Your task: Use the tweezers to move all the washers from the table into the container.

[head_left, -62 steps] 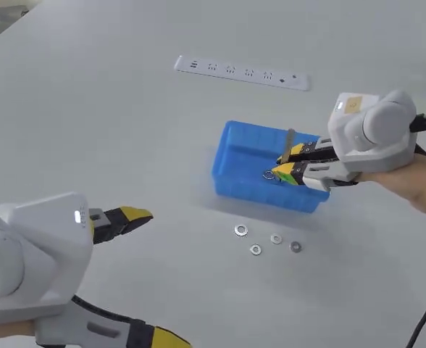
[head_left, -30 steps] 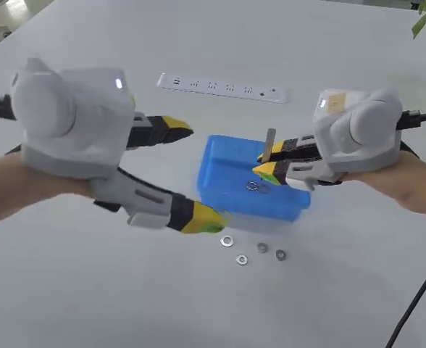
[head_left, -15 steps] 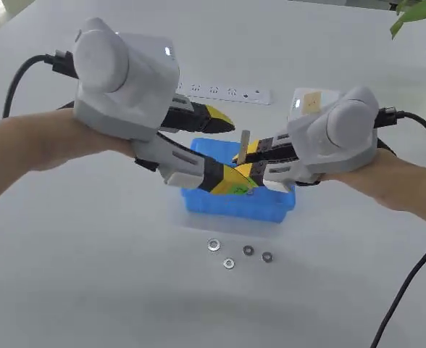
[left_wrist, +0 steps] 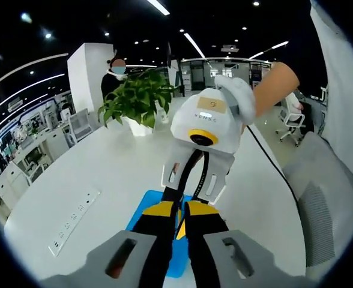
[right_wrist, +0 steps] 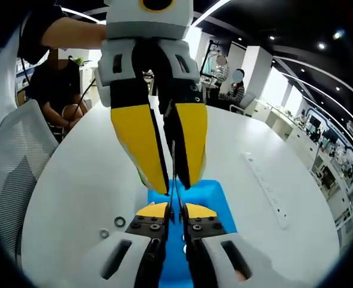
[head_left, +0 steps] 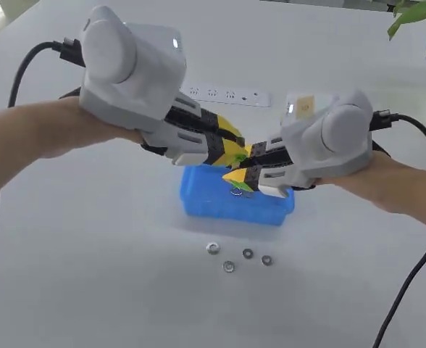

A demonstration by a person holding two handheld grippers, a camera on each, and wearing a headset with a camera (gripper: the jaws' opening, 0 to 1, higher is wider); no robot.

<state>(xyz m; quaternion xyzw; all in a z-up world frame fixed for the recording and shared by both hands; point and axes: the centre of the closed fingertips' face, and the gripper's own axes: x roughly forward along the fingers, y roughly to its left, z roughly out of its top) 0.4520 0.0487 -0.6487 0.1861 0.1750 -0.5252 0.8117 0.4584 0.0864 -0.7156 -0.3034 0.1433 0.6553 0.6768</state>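
Right claw (right_wrist: 176, 211): pinching the tweezers (right_wrist: 174, 191).
Left claw (left_wrist: 182, 210): pressed around the same tweezers, facing it.
Container (head_left: 198, 199): blue, directly beneath.
Washers (head_left: 229, 267): four on the surface (head_left: 90, 275), near the container.
Tip: settle one firm grip before descending.

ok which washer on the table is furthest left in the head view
The washer at the left end of the group; the other three lie to its right.

Blue container (head_left: 216, 204), silver washers (head_left: 229, 267)
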